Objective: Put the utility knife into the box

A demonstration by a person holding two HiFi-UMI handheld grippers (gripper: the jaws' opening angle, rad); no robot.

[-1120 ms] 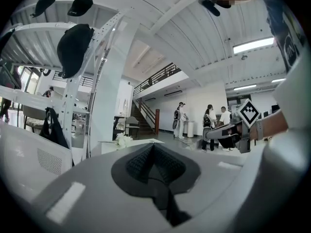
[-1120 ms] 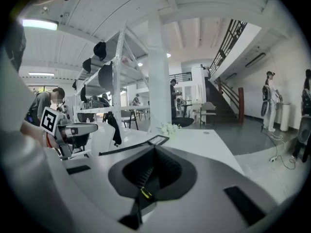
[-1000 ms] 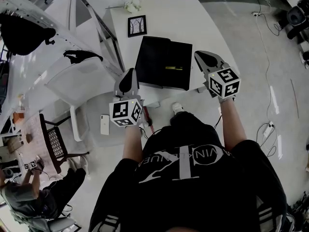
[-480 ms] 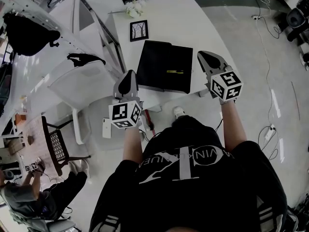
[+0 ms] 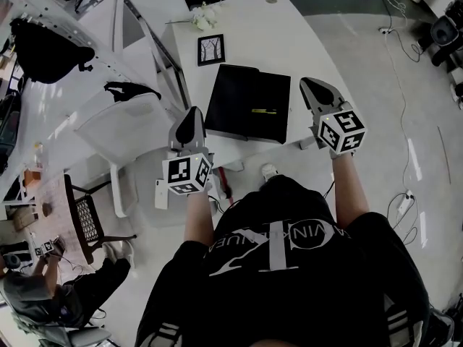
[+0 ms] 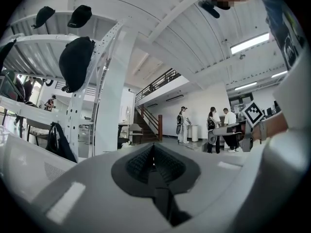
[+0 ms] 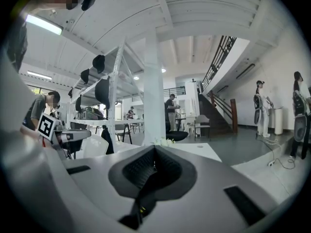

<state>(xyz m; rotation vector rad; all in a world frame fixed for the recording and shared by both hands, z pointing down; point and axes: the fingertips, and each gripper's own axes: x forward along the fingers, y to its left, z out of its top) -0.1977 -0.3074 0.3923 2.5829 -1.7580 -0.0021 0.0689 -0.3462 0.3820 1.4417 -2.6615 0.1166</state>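
A flat black box (image 5: 239, 100) lies on the white desk (image 5: 249, 27). On its right half rests a small yellow utility knife (image 5: 263, 110). My left gripper (image 5: 192, 116) hovers off the desk's near left corner, shut and empty. Just past the box's right edge is my right gripper (image 5: 310, 86), also shut and empty. In the left gripper view the left gripper (image 6: 153, 148) has its jaws pressed together and looks out level across the hall. The right gripper (image 7: 154, 150) in its own view is likewise shut; neither view shows the knife.
A framed picture (image 5: 210, 50) and white flowers (image 5: 202, 14) sit at the desk's far side. A white chair (image 5: 119, 125) stands left of the desk, with a phone (image 5: 160, 194) on the floor. Cables (image 5: 400, 194) trail at the right. A seated person (image 5: 51, 295) is at bottom left.
The head view has drifted a little, so desk and box sit slightly lower in frame. Both grippers stay shut and hold nearly the same places beside the box.
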